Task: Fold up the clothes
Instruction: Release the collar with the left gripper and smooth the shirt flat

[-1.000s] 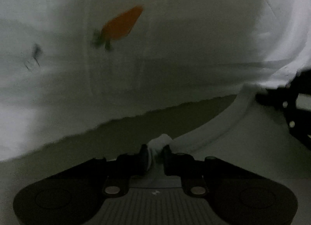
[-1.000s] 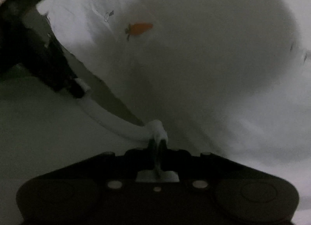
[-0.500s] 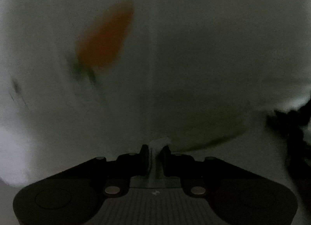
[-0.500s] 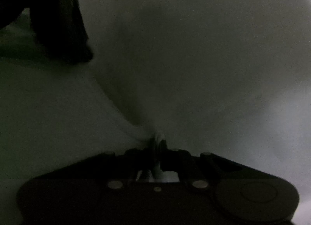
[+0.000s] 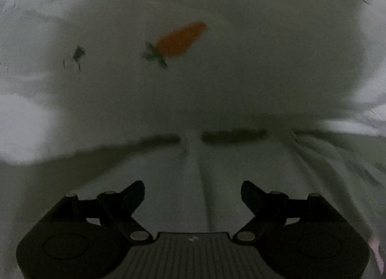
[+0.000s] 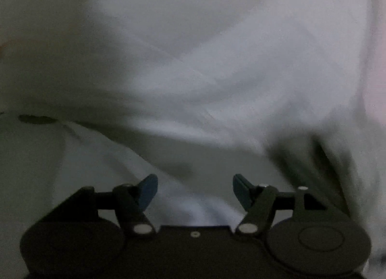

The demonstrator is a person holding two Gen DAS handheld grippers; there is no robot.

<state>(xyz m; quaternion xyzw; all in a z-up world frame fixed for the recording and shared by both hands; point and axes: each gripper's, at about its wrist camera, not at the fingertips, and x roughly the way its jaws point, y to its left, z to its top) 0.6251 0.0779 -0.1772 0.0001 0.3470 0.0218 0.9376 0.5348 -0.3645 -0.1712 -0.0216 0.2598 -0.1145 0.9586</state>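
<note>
Above the left gripper [image 5: 193,191], soft white garment [image 5: 241,74]

A pale surface [image 5: 166,197] is seen directly below and ahead of the spread jaws in the left wrist view. On it a white garment [image 5: 241,86] is laid, filling everything beyond the jaws. An orange carrot print [image 5: 181,40] is shown on the cloth, ahead and slightly left of the jaws. In the right wrist view, the same dim surface [image 6: 29,158] is seen left of the jaws, and the blurred white cloth [image 6: 217,62] is spread ahead and to the right.
</note>
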